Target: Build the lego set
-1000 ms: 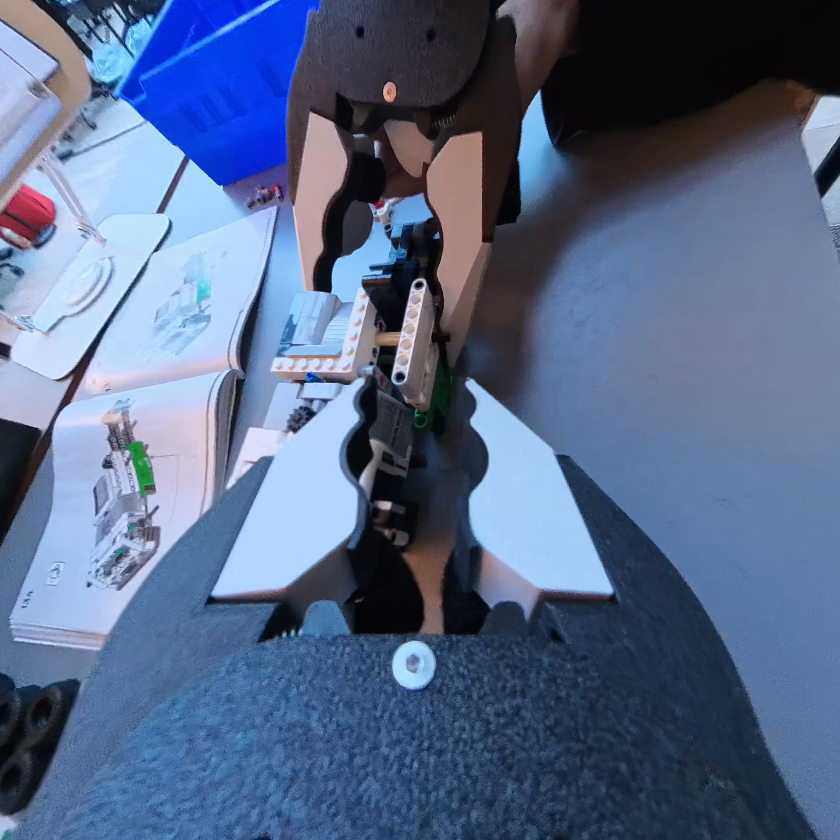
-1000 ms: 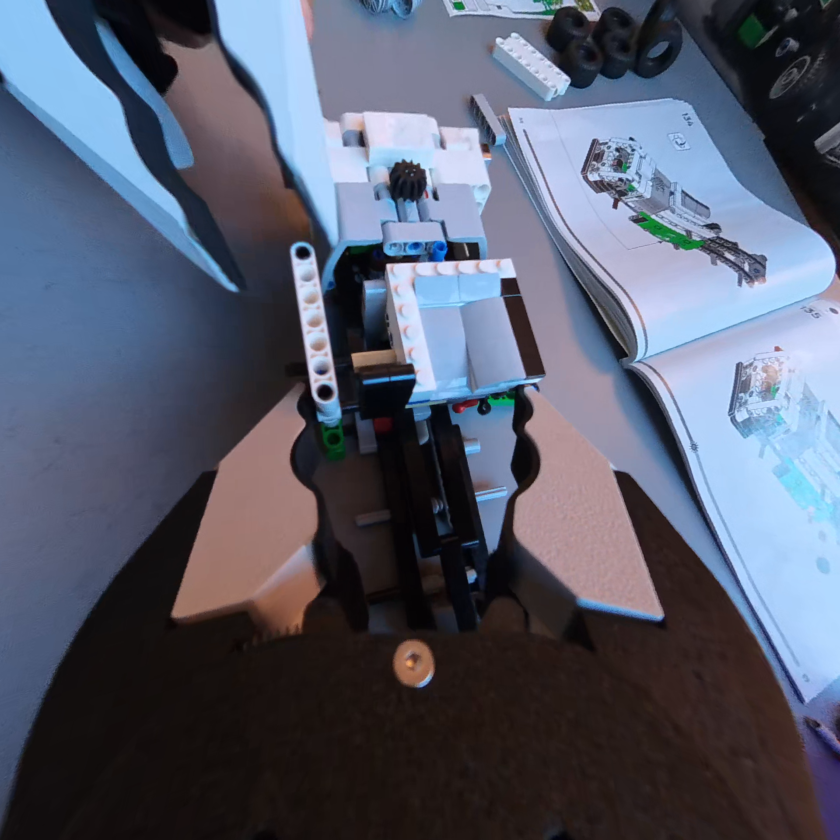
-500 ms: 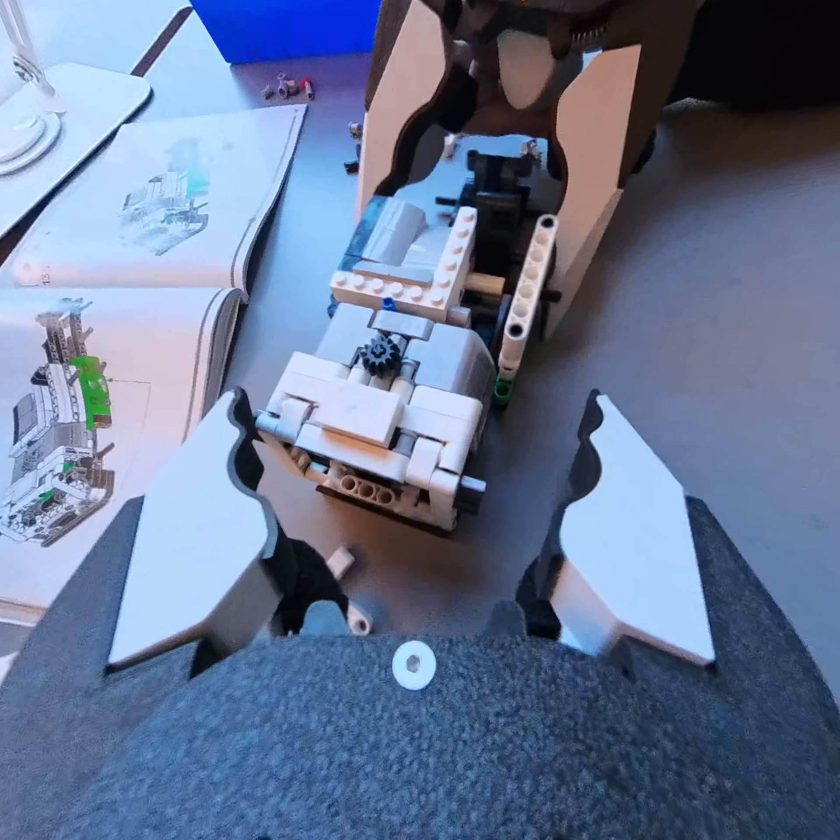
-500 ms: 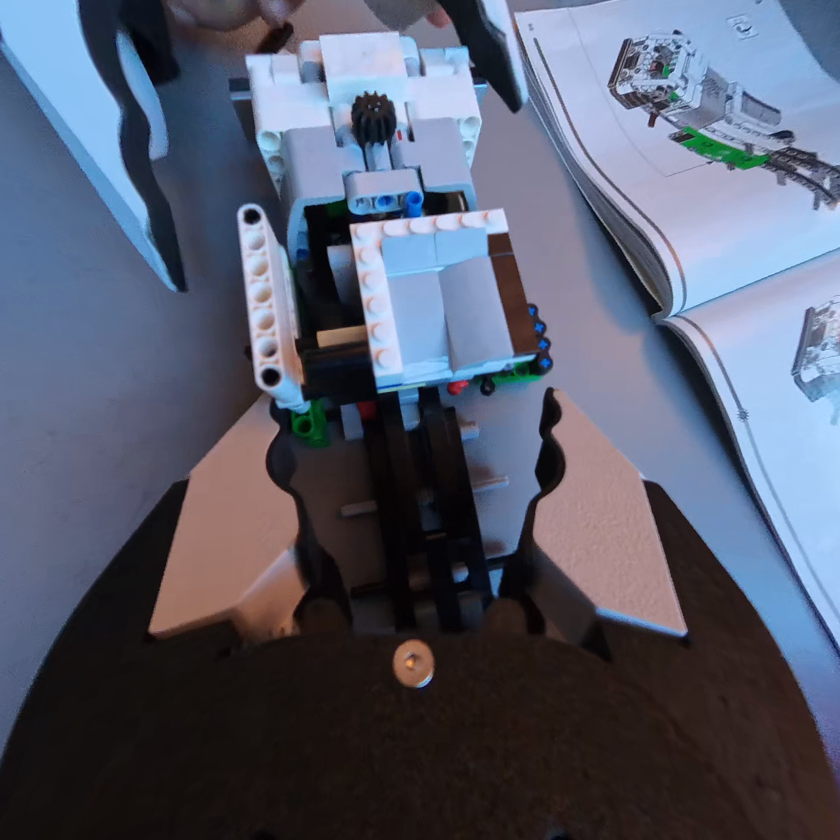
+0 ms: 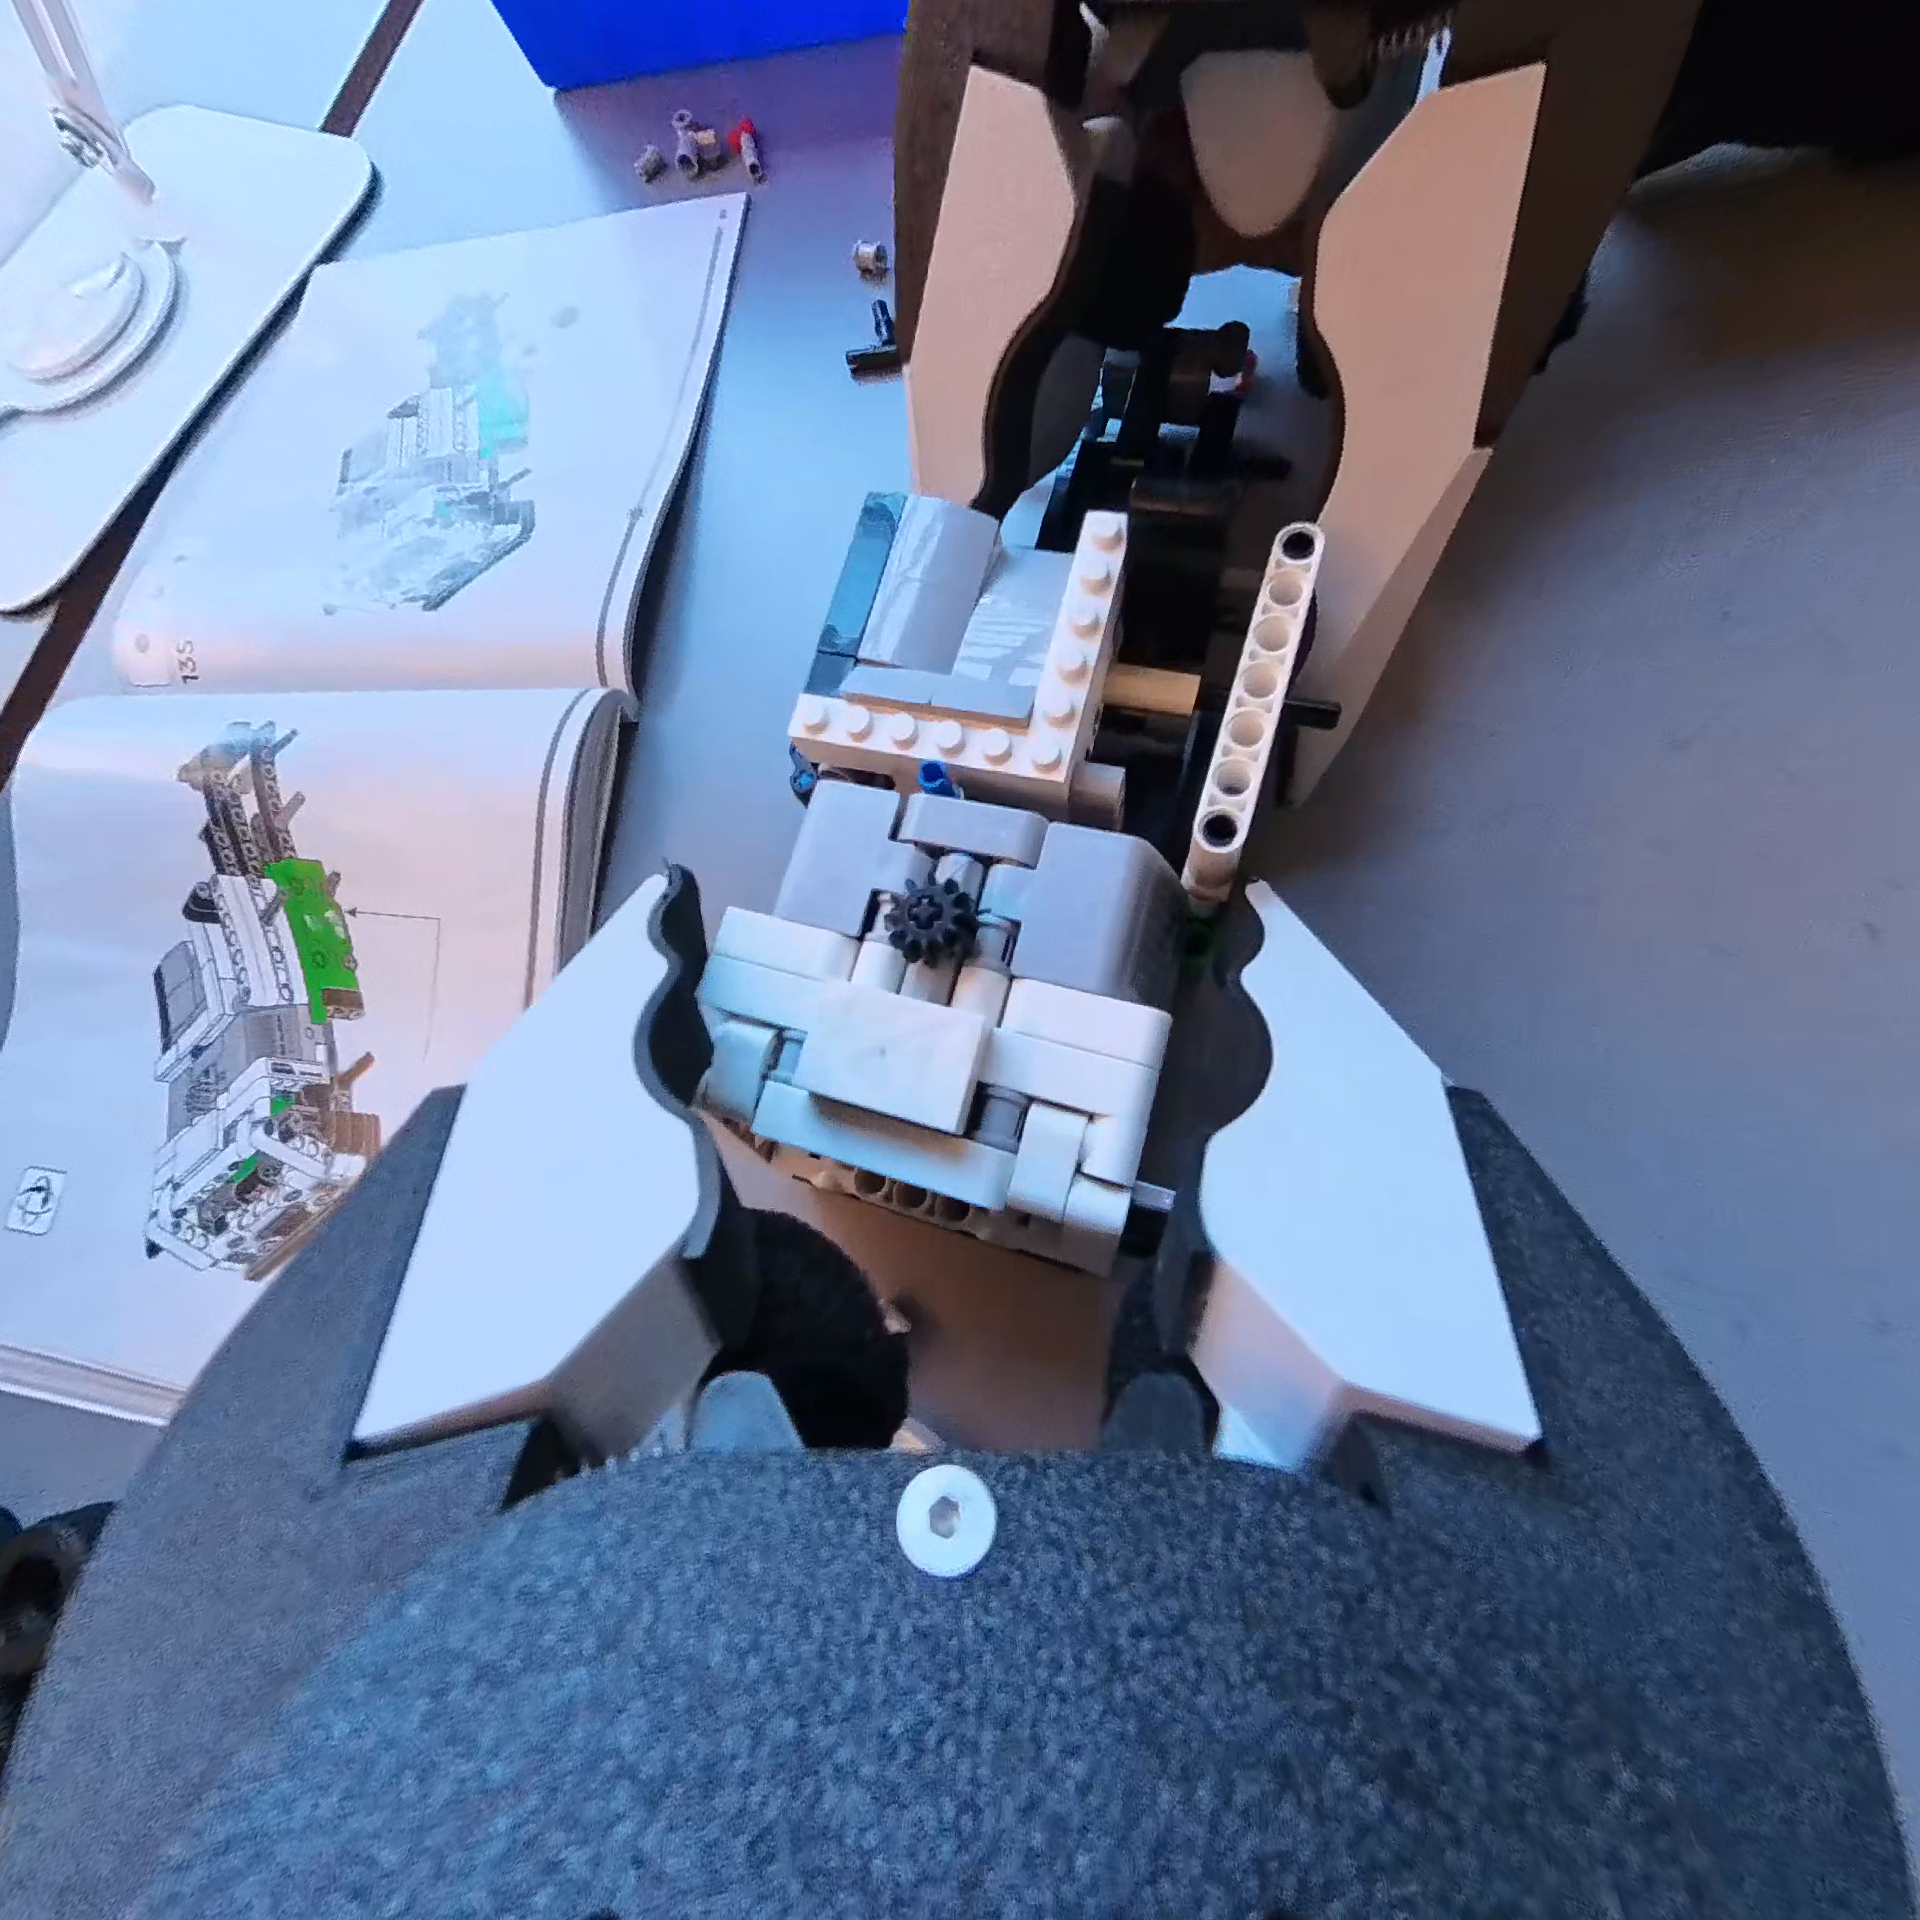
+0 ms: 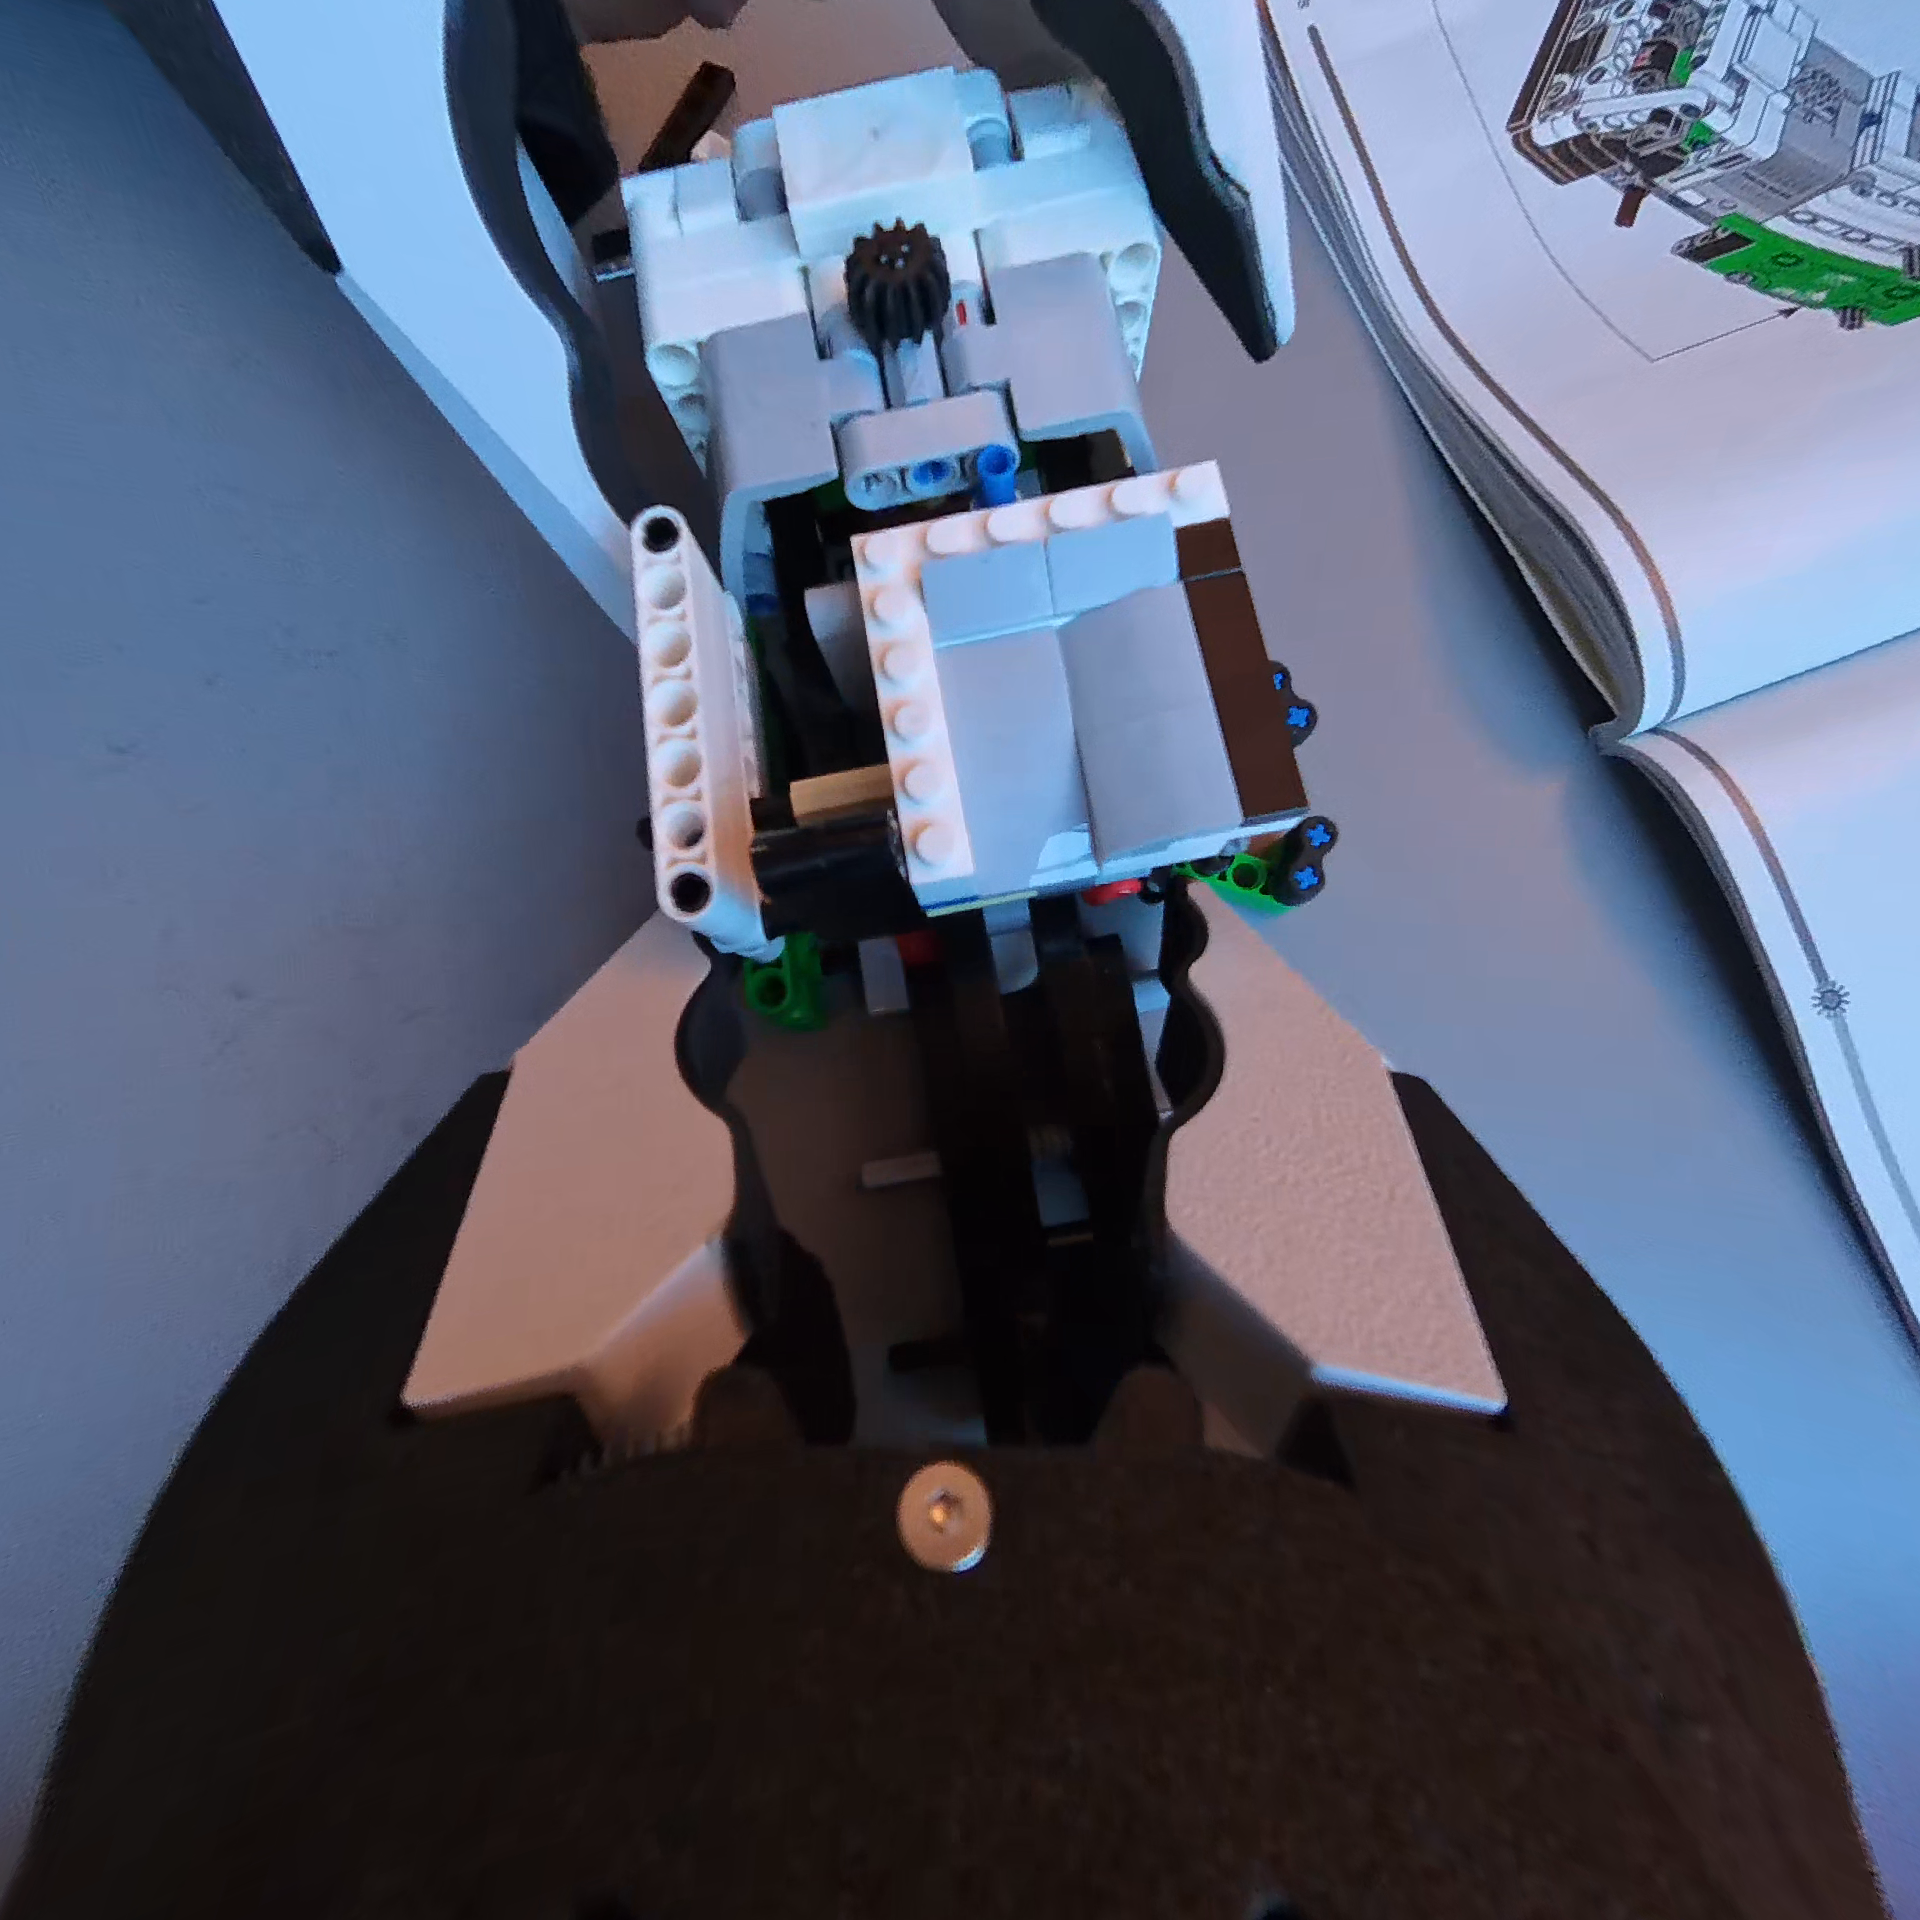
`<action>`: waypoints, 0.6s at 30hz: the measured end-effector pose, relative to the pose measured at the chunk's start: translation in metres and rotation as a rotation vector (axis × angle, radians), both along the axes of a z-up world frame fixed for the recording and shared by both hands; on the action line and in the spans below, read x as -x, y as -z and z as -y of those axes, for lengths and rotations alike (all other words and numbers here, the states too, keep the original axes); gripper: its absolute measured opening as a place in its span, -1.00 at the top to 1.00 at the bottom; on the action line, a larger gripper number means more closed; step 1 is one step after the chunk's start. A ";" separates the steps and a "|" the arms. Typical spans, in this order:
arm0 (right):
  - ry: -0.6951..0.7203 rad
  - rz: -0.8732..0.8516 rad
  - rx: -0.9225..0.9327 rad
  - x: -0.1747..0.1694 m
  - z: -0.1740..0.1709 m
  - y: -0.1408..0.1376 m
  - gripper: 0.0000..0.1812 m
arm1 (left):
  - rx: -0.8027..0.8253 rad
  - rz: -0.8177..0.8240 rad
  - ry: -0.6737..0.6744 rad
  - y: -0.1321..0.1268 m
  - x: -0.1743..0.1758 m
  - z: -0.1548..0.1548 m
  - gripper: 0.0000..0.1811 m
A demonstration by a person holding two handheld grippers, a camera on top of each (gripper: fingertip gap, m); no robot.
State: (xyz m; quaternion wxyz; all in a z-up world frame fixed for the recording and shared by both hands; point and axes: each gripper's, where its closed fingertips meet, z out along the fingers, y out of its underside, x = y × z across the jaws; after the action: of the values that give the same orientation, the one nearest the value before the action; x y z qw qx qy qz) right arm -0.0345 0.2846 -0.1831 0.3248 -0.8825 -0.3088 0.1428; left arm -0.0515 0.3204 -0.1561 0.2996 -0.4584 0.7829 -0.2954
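A half-built white-and-grey brick vehicle (image 5: pixel 935 997) sits between both grippers' jaws: left gripper (image 5: pixel 951 1049) clasps its front, right gripper (image 6: pixel 951 997) its black rear; much remains unbuilt.

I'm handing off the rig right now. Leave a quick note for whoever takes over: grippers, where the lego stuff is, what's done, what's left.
Left gripper: jaws around the white front block of the lego model, apparently gripping.
Right gripper: jaws around the model's black rear frame; contact unclear.
Model sits on the grey table, instruction booklet open beside it.
Done: chassis, grey roof, black gear, white beam.
Left: green panel, per booklet.
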 end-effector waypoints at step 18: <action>-0.035 0.087 0.105 -0.003 0.009 -0.001 0.25 | -0.148 -0.365 0.205 0.009 -0.014 0.018 -0.33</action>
State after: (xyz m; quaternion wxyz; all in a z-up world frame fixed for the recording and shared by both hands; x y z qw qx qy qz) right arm -0.0319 0.2752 -0.1825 0.2618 -0.8981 -0.3301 0.1261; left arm -0.0372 0.3022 -0.1652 0.1540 -0.3991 0.8862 -0.1780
